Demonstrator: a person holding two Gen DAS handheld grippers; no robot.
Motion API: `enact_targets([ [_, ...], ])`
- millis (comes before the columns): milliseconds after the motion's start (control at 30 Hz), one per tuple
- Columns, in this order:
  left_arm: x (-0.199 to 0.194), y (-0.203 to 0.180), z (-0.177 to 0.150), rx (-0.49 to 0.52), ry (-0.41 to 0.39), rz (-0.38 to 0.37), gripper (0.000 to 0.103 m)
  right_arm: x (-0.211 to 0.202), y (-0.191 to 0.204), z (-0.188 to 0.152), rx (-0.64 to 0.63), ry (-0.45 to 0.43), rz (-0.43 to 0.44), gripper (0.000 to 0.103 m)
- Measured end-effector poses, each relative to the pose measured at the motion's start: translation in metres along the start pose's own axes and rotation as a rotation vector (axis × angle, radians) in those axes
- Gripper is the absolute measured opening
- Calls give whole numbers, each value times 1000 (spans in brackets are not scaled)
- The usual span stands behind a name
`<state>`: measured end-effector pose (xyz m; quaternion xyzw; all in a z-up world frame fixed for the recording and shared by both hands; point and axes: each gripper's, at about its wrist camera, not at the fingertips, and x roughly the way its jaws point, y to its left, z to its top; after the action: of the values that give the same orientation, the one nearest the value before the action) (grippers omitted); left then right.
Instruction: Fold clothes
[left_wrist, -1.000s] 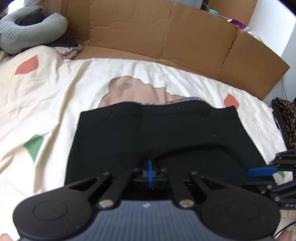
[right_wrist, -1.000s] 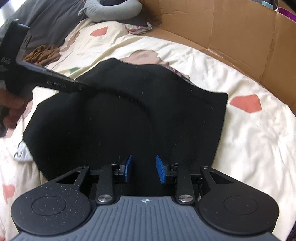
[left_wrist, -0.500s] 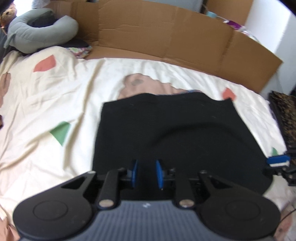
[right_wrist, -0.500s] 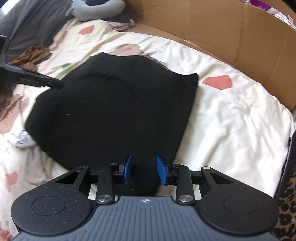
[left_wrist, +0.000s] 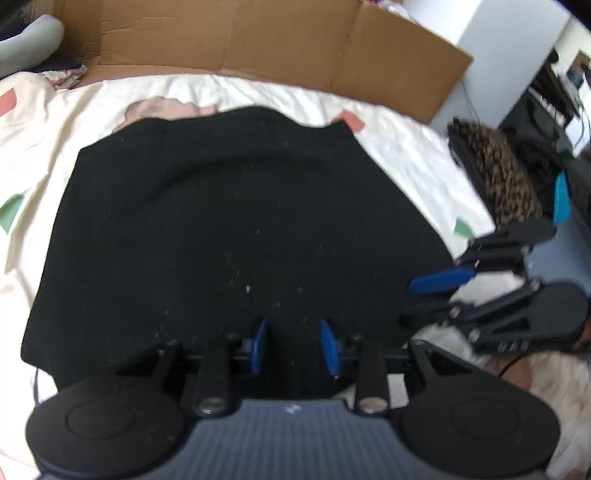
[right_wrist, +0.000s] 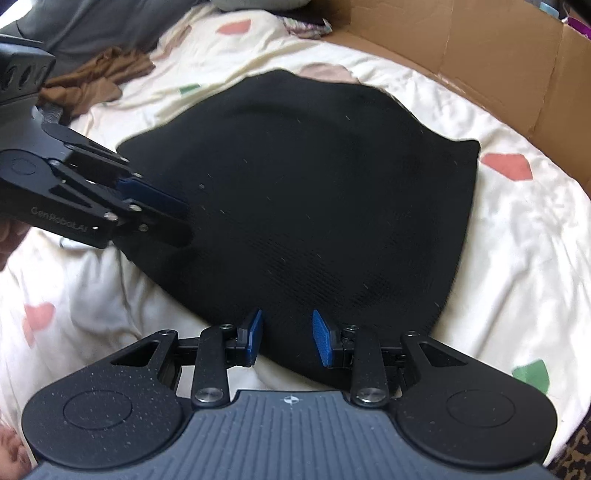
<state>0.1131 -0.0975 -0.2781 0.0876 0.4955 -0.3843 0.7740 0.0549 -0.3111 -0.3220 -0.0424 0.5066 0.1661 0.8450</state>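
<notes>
The left gripper (left_wrist: 293, 347) pointed steeply down over the near edge of the black garment (left_wrist: 236, 236), which lay spread flat on the cream patterned bedsheet (left_wrist: 258, 92). Its blue pads (left_wrist: 257, 345) stood apart and were opening, with black cloth showing in the gap but neither pad pressing on it. From the right wrist camera this gripper came in from the left edge, and on its side the lettering "GenRobot.AI" could be read, slightly blurred; a bit of the holding hand showed behind it, cut off by the frame.

The right gripper (right_wrist: 287, 339) tilted down in the same way at the garment's near right edge, pads parted and gripping nothing, the hem lying in the gap between them.

Beyond the fingers a cardboard wall (left_wrist: 258, 40) ran along the far side of the bed. To the right, a leopard-print item (left_wrist: 495, 173) was too blurred to identify.
</notes>
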Motion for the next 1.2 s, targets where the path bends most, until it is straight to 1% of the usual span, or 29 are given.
enact_targets([
  [67, -3, 3, -4, -2, 7, 26, 34, -2, -7, -3, 12, 13, -19, 35],
  [167, -8, 8, -8, -6, 23, 70, 30, -6, -19, -9, 39, 38, -63, 35],
  [200, -10, 10, -9, -11, 27, 68, 30, -9, -23, -10, 51, 43, -65, 35],
  [300, -17, 15, -7, -37, 32, 21, 28, -17, -25, -9, 72, 34, -57, 35],
  [333, -20, 16, -6, -46, 31, -7, 26, -19, -26, -8, 80, 30, -54, 35],
  [367, -21, 15, -6, -54, 27, -39, 22, -22, -27, -7, 87, 27, -51, 35],
  [467, -21, 8, -2, -75, 13, -114, 22, -28, -21, -2, 96, 1, 10, 32],
  [533, -14, 1, 0, -82, 11, -155, 21, -29, -15, 1, 83, -13, 54, 30],
  [600, -5, -8, 2, -89, 14, -191, 18, -25, -12, 3, 88, -13, 85, 27],
  [633, 0, -12, 2, -91, 14, -210, 18, -21, -11, 4, 99, -10, 96, 22],
  [733, 18, -21, 4, -101, 25, -241, 17, -10, -9, 8, 129, -2, 127, 22],
  [767, 22, -23, 3, -103, 30, -235, 15, -6, -8, 9, 136, 1, 136, 22],
  [867, 33, -26, 0, -100, 49, -206, 14, 6, -3, 8, 125, 25, 144, 22],
  [900, 37, -26, -1, -96, 54, -195, 12, 10, -1, 7, 119, 40, 137, 22],
  [967, 39, -25, -3, -97, 59, -179, 9, 17, -1, 5, 117, 61, 118, 18],
  [1033, 38, -21, -3, -113, 64, -166, 3, 19, -3, 3, 129, 67, 116, 18],
  [1133, 31, -13, -6, -134, 62, -135, 2, 17, -4, 2, 127, 75, 104, 18],
  [1200, 24, -8, -7, -144, 57, -100, 2, 14, -7, 0, 130, 79, 94, 17],
])
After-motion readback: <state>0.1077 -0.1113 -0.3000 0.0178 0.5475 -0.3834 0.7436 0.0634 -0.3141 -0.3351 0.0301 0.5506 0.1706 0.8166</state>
